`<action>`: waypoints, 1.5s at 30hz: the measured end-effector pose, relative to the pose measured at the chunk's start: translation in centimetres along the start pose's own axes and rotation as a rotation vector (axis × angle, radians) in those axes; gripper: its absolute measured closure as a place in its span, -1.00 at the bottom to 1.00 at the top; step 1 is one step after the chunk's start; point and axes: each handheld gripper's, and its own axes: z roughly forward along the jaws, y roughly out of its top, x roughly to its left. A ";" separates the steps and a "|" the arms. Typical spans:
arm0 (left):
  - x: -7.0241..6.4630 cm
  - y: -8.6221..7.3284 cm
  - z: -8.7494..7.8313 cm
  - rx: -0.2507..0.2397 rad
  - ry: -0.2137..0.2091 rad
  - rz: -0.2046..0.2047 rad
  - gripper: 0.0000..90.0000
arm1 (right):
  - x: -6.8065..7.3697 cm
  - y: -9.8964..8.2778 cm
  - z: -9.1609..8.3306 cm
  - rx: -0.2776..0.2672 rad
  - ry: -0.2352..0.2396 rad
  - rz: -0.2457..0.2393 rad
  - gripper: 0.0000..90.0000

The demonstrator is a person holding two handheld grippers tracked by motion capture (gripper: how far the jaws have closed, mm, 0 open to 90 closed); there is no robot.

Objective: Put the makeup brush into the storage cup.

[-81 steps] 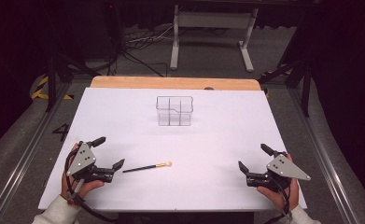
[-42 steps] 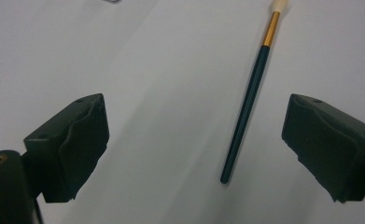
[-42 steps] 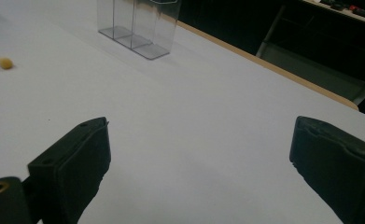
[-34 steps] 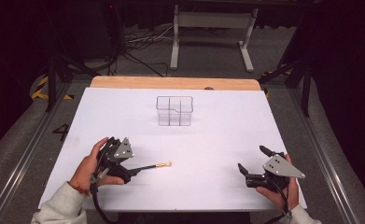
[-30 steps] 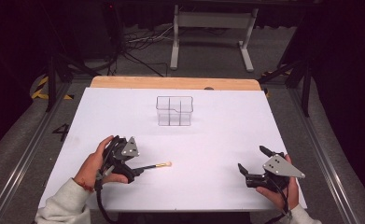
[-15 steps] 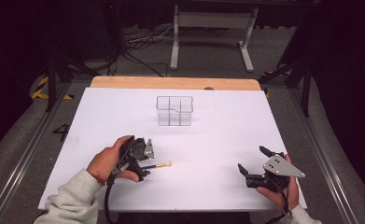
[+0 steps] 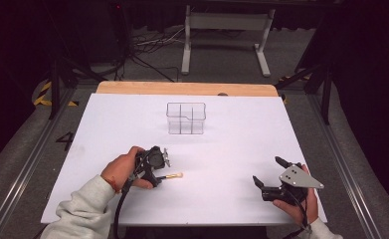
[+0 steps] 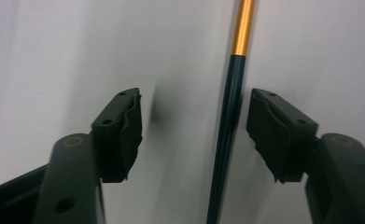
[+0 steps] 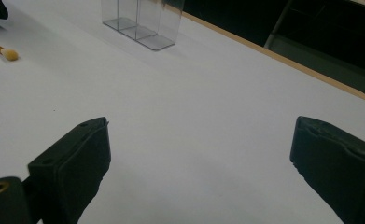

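Note:
A thin brush [image 7: 172, 176] with a dark handle, gold ferrule and pale tip lies on the white table [image 7: 232, 144], left of centre. My left gripper [image 7: 156, 176] points down over its handle. In the left gripper view the handle [image 8: 231, 93] stands between the jaws, close to the right pad [image 8: 273, 126] and well apart from the left pad. The jaws have just been closing, and a gap remains. My right gripper [image 7: 266, 170] rests open near the front right, with bare table between its jaws [image 9: 201, 154]. The brush tip [image 9: 10, 54] shows far off in its view.
A clear plastic box [image 7: 185, 118] with compartments stands toward the back middle of the table; the right gripper view shows this box [image 9: 140, 21] as well. A wooden strip [image 7: 182, 88] runs along the far edge. Metal rails flank the table.
My left hand has moved right, from the table's left side to the brush, and turned its gripper down over the handle. Its jaws have narrowed around the handle. The right hand has stayed still.

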 end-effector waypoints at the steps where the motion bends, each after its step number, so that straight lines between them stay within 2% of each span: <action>1: -0.1 0.1 -0.1 0.006 -0.016 0.010 0.03 | 0.0 0.0 0.0 0.001 -0.001 0.000 -0.87; 6: -0.3 0.5 -0.1 0.032 -0.082 0.031 0.59 | 0.0 0.0 0.1 0.006 0.001 -0.002 -0.87; 9: -0.3 0.6 -0.1 0.045 -0.092 0.021 0.74 | 0.0 0.0 0.1 0.010 0.001 0.004 -0.87; 12: -0.2 0.6 -0.1 0.034 -0.094 0.018 0.83 | 0.0 -0.1 0.1 0.012 0.008 0.005 -0.87; 20: -0.5 0.6 -0.2 0.039 -0.078 0.024 0.84 | -0.1 -0.1 0.1 0.010 0.010 0.006 -0.87; 21: -0.5 0.5 -0.2 0.042 -0.063 0.032 0.84 | -0.1 -0.1 0.1 0.010 0.010 0.007 -0.87; 23: -0.3 0.3 -0.4 0.022 -0.045 0.013 0.84 | -0.1 -0.1 0.1 0.008 0.008 0.012 -0.87; 25: -0.2 0.1 -0.6 0.024 -0.034 0.015 0.84 | -0.2 -0.1 0.1 0.008 0.008 0.015 -0.87; 30: 0.0 -0.6 -1.4 -0.031 0.004 -0.032 0.84 | -0.3 -0.1 0.0 0.005 0.003 0.021 -0.87; 34: 0.1 -1.4 -2.2 -0.095 0.041 -0.068 0.84 | -0.3 -0.1 0.0 0.004 -0.006 0.027 -0.86; 38: 0.3 -2.2 -2.7 -0.128 0.065 -0.107 0.84 | -0.4 -0.1 0.0 0.006 -0.013 0.032 -0.86; 39: 0.4 -2.3 -2.9 -0.131 0.072 -0.102 0.84 | -0.4 -0.2 0.0 0.005 -0.013 0.034 -0.86; 45: 0.3 -3.2 -3.7 -0.181 0.105 -0.135 0.84 | -0.5 -0.2 -0.1 0.001 -0.018 0.039 -0.86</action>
